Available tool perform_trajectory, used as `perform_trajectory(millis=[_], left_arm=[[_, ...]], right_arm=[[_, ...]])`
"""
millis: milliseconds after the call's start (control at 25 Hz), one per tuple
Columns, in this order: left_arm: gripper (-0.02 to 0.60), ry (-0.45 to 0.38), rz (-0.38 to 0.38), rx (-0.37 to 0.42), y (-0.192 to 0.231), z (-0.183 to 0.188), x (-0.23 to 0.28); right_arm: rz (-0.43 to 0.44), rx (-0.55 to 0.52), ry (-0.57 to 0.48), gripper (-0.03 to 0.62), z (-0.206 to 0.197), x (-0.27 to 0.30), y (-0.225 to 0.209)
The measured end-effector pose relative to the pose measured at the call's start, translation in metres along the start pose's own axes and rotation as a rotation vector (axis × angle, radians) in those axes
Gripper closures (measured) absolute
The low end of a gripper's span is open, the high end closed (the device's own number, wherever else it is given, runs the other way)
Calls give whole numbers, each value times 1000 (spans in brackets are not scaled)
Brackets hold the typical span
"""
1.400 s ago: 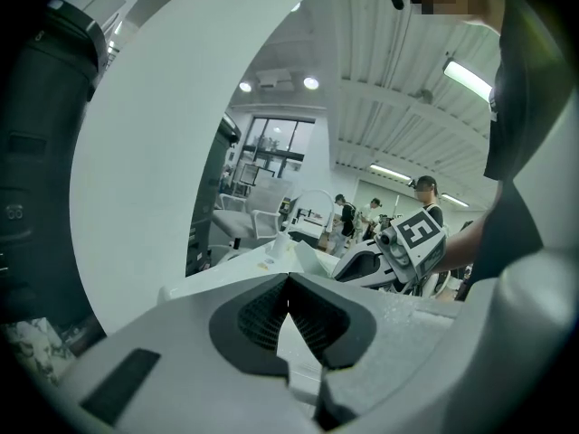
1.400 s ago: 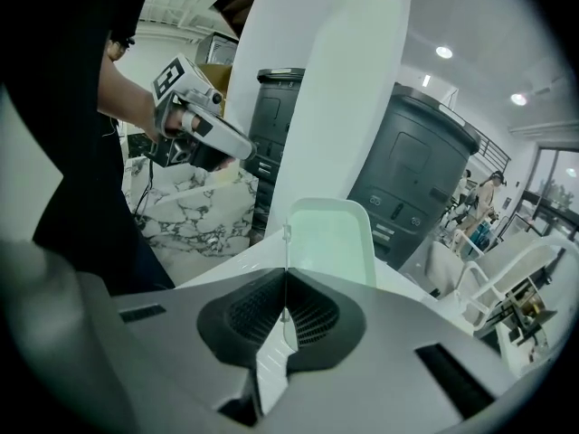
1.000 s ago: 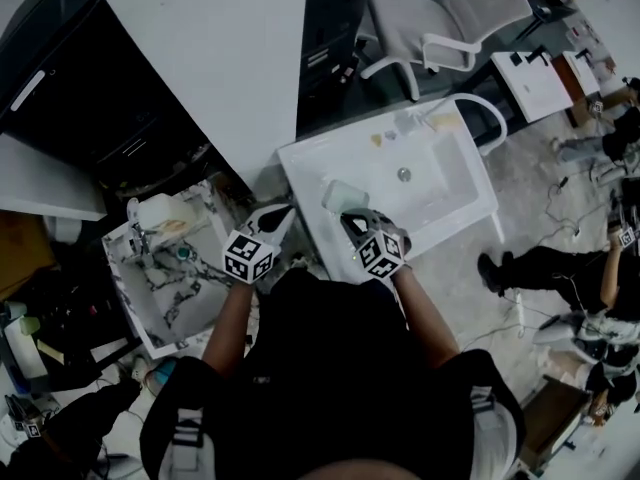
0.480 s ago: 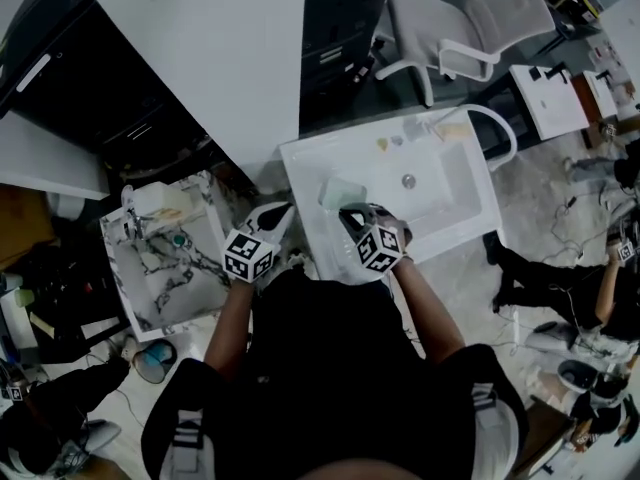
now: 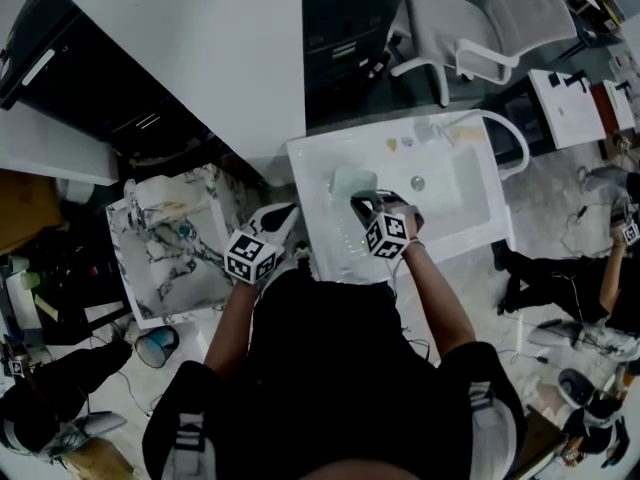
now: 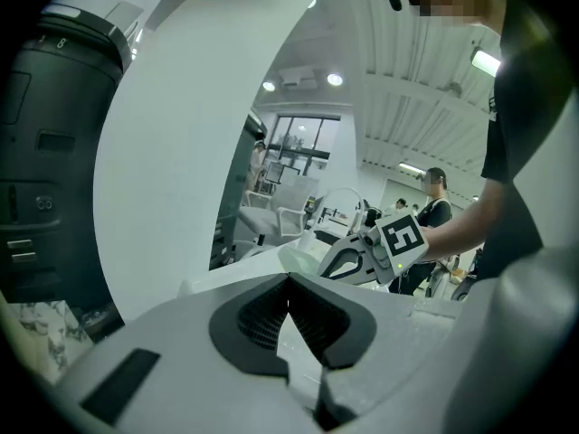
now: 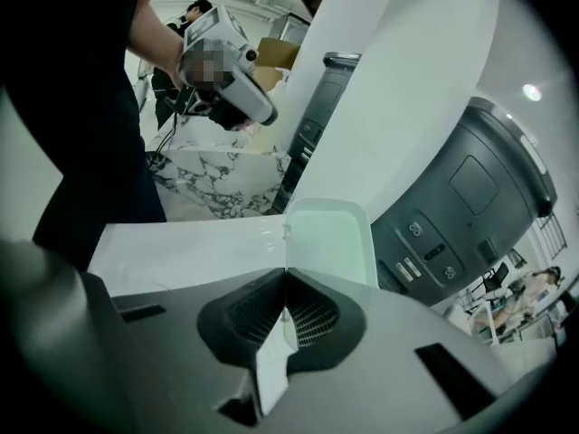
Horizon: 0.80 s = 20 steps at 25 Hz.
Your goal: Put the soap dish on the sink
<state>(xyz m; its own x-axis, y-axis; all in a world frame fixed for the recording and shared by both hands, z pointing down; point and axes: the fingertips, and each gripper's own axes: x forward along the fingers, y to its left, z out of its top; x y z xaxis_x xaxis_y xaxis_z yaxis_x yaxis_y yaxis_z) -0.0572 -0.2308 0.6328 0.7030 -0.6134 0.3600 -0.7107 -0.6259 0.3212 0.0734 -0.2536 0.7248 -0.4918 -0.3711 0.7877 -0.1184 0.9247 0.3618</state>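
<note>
My right tool [image 5: 360,206] is clenched on the near edge of the dish [image 5: 348,180], a pale green, translucent tray with rounded corners and a raised rim. It sits just above the centre of the head view, over the left part of the white sink [image 5: 318,173]. I cannot tell whether it touches the sink. Its gripped edge is hidden behind the tool's pads, and from above it is small and faint. My left tool [image 5: 285,214] is clamped shut on nothing, just left of the sink.
</note>
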Motion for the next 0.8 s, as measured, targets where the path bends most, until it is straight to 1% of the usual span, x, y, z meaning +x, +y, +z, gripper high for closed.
perform_trajectory(millis=[160,400,560,800], left_arm=[[581,1,26,5,6,2,0],[581,10,61,-1,4,0,7],[581,18,70,1,2,2,13],[581,25,80,8,2,2,16]], right_arm=[[21,-88,12,595,-3,15,-5],[64,-156,14,595,-3,31,-13],[76,-227,30,595,-11,46,-18],[98,-261,67,595,-23,66,-24]])
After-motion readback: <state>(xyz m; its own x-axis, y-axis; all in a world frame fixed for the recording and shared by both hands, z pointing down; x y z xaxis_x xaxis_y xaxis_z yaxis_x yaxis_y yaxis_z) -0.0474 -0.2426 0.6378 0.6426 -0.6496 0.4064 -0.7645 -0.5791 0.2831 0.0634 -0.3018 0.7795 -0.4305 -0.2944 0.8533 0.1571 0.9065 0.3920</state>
